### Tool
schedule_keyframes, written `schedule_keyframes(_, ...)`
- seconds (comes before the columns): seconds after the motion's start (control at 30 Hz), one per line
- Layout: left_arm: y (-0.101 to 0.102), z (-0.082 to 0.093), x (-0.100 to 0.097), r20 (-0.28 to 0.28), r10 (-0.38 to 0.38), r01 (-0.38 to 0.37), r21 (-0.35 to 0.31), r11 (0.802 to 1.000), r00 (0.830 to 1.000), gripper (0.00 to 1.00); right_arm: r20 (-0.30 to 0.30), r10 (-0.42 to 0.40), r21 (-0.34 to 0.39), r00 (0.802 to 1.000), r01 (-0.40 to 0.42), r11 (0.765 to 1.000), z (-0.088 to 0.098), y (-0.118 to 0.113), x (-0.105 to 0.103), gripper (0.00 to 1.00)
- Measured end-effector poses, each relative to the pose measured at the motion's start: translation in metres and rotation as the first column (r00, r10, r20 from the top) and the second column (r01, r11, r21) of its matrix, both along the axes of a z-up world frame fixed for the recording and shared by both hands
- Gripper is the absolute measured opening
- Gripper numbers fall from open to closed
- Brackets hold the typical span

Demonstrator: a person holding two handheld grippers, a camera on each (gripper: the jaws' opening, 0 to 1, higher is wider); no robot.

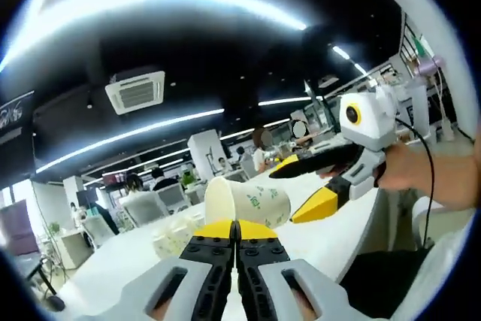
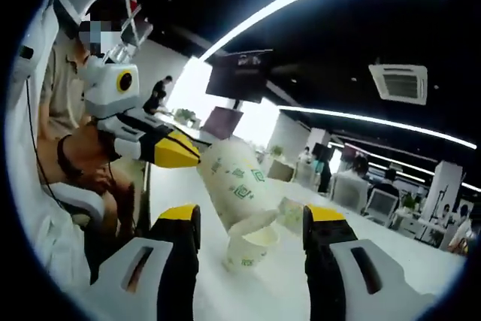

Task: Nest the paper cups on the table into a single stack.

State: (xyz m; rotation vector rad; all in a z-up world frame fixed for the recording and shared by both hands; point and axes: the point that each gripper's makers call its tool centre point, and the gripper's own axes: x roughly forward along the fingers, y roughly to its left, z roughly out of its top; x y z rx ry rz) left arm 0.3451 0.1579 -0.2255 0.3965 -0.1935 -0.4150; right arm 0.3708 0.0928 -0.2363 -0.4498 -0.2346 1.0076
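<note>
A white paper cup with green print (image 1: pixel 252 202) (image 2: pixel 234 182) hangs tilted over the white table (image 1: pixel 334 234), pinched at its wall by my left gripper (image 1: pixel 237 232), whose yellow tips are together. In the right gripper view the left gripper (image 2: pixel 180 152) comes in from the left with that cup. The cup's lower end is right at the mouth of a second paper cup (image 2: pixel 250 249) standing on the table. My right gripper (image 2: pixel 252 219) is open, its jaws either side of both cups without touching them. It also reaches in from the right (image 1: pixel 307 184) in the left gripper view.
More pale cups (image 1: pixel 176 234) (image 2: pixel 290 214) sit on the table beyond. A person's hand and sleeve (image 1: pixel 432 178) hold the right gripper, and the seated person's body (image 2: pixel 64 133) is at the table's near edge. Office desks and people fill the background.
</note>
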Motion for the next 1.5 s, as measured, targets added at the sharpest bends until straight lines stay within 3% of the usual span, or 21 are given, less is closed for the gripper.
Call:
schedule_keyframes(0.1,0.001,-0.001,0.0,0.03,0.046,-0.048,0.084,0.995,0.998,0.0,0.036,-0.013,-0.137,0.999,0.017,0.99,-0.002,0.01,0.003,0.57)
schedule_keyframes(0.13,0.0,-0.001,0.0,0.038,0.054,-0.058,0.104,0.993,0.998,0.0,0.04,-0.014,-0.147,0.999,0.02,0.989,-0.002,0.01,0.005,0.58)
schedule_keyframes(0.2,-0.005,-0.002,-0.002,0.043,0.055,-0.059,0.114,0.992,0.998,0.0,0.044,-0.009,-0.219,0.999,0.018,0.976,-0.005,0.019,0.008,0.57)
schedule_keyframes(0.43,-0.009,-0.006,-0.001,0.028,0.046,-0.05,0.137,0.989,0.999,0.0,0.087,-0.01,-0.468,0.996,0.05,0.883,-0.023,0.031,0.02,0.55)
schedule_keyframes(0.7,-0.009,-0.008,0.0,0.032,0.056,-0.06,0.165,0.985,0.998,0.0,0.081,-0.004,-0.503,0.997,0.044,0.863,-0.022,0.035,0.023,0.49)
schedule_keyframes(1.03,-0.016,-0.01,-0.001,0.035,0.049,-0.055,0.193,0.98,0.998,0.0,0.05,-0.005,-0.494,0.999,0.029,0.869,-0.026,0.039,0.021,0.45)
schedule_keyframes(1.33,-0.014,-0.01,0.002,0.018,0.004,-0.006,0.122,0.993,1.0,0.0,0.032,-0.012,-0.466,0.999,0.025,0.885,-0.026,0.037,0.023,0.44)
schedule_keyframes(1.5,-0.02,-0.009,0.0,-0.035,-0.085,0.085,-0.009,0.996,0.996,0.03,0.024,-0.026,-0.442,0.999,0.034,0.897,-0.027,0.032,0.021,0.44)
